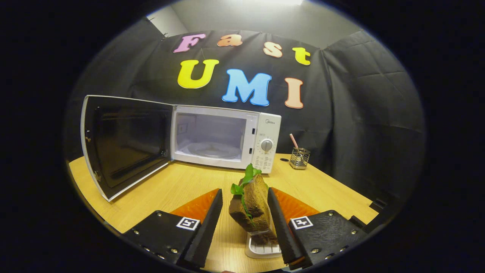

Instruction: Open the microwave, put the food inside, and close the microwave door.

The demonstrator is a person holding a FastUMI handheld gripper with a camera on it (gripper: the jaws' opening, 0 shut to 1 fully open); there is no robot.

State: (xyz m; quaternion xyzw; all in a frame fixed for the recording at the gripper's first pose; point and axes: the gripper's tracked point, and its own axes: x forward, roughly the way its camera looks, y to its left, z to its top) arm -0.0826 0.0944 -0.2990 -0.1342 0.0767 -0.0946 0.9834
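gripper (244, 212) jaws are spread, sandwich (253, 206) between them, leaning on the finger at 3 o'clock with a gap at 9 o'clock, so not clamped. at 10 o'clock the microwave door (127, 146) hangs wide open, step one done. microwave (227, 136) at 12 o'clock, cavity empty. loading and closing remain.

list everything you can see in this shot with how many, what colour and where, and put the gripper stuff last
microwave: one, white, at the back of the table, cavity open
microwave door: one, dark glass in a white frame, swung wide open beside the cavity
table: one, light wood, under everything
sandwich: one, brown bread with green leaves, between the fingers, touching one of them
rack: one, white, under the sandwich
wire cup: one, metal, beside the microwave's control panel, holding a striped straw
gripper: one, fingers apart around the sandwich, not pressing from both sides
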